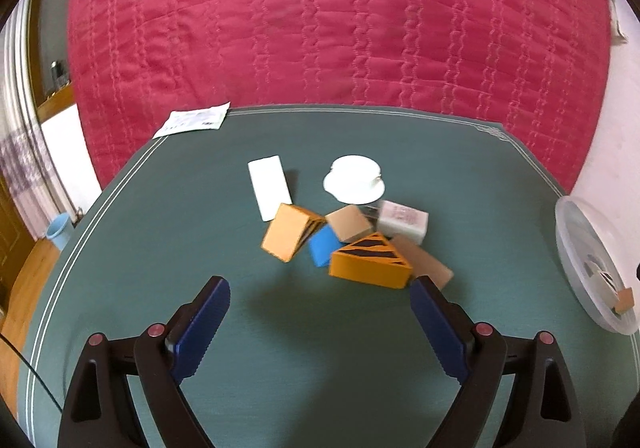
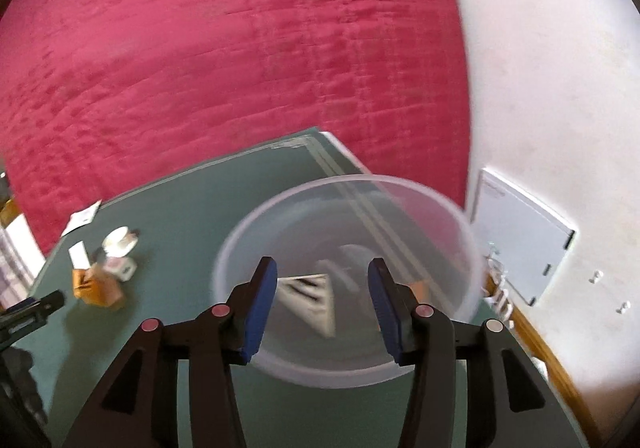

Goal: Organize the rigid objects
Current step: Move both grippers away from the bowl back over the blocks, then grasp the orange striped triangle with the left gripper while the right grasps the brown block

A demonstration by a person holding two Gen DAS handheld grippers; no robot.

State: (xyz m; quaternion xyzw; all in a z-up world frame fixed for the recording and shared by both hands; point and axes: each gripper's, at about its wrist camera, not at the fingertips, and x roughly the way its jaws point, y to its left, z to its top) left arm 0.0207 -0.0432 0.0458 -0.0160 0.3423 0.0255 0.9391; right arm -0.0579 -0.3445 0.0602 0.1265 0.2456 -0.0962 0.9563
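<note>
7 boxes [image 1: 370, 261], 1 bowl [image 1: 568, 244], 1 saucer [image 1: 354, 184]

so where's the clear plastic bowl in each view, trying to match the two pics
Left wrist view: the clear plastic bowl sits at the far right edge, partly cut off, on the green table, with small pieces inside.
Right wrist view: the bowl fills the centre, just beyond the right gripper, whose open jaws frame a striped triangular piece inside it.
Shared landmark: the white cup beside the pile of boxes.
</note>
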